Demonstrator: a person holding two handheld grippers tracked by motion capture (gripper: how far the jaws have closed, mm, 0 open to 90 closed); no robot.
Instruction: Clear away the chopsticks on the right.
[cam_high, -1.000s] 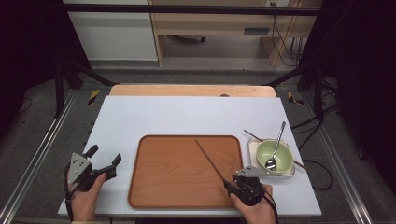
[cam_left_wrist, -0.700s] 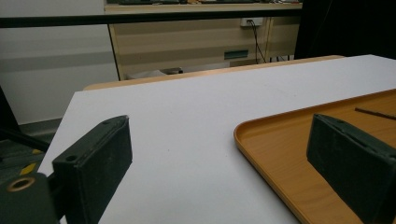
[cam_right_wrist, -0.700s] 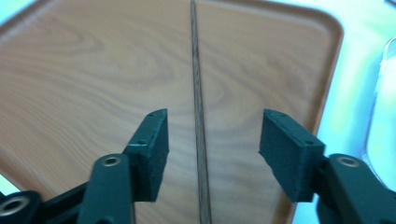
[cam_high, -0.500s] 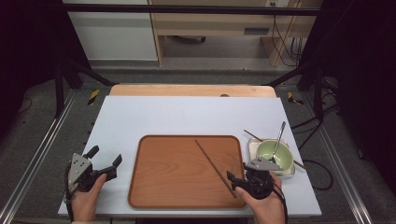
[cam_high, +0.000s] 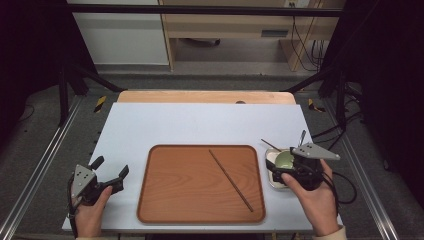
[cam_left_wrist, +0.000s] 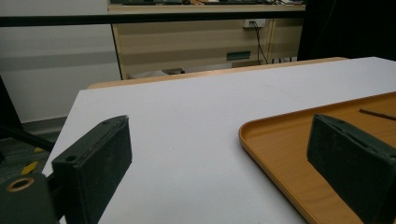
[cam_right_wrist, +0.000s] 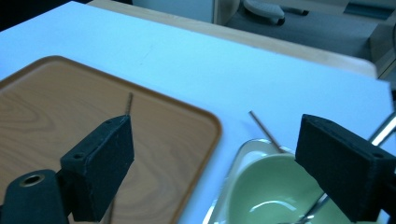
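One chopstick on tray.

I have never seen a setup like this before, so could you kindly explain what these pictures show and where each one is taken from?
A person sits at a white table holding a hand-operated two-jaw gripper in each hand. The high view looks down from above. The other two pictures come from cameras riding on the grippers, looking along their black jaws.

The left gripper rests near the table's left edge, jaws open and holding nothing. The right gripper is over a green bowl that sits in a clear dish with a metal spoon, jaws open too. A wooden tray lies between them, with one chopstick on it. A second chopstick rests by the bowl.
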